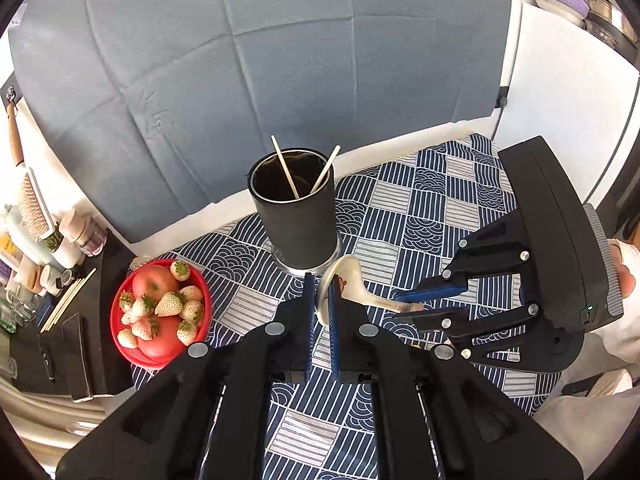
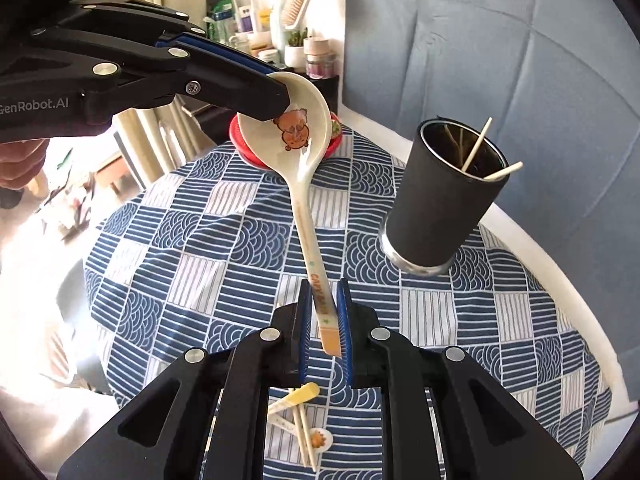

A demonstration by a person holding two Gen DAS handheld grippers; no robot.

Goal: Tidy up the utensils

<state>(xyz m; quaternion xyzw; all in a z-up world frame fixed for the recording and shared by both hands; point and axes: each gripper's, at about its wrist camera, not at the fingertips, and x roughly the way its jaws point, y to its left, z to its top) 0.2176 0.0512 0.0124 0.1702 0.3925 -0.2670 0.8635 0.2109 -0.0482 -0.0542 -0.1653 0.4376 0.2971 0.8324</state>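
Observation:
A white ceramic spoon (image 2: 299, 136) with an orange cartoon animal in its bowl is held above the table by both grippers. My left gripper (image 1: 321, 294) is shut on the rim of the spoon's bowl (image 1: 349, 280). My right gripper (image 2: 323, 304) is shut on the orange end of the handle. In the left wrist view the right gripper (image 1: 412, 307) comes in from the right. In the right wrist view the left gripper (image 2: 278, 98) reaches in from the upper left. A black cup (image 1: 296, 216) holding two chopsticks (image 1: 285, 174) stands upright just beyond the spoon.
A red basket (image 1: 120, 300) of strawberries and tomatoes sits left of the cup on the blue patterned tablecloth (image 1: 420, 208). More chopsticks and a small spoon (image 2: 304, 424) lie on the cloth under my right gripper. Bottles and a brush (image 1: 36, 208) crowd a shelf at far left.

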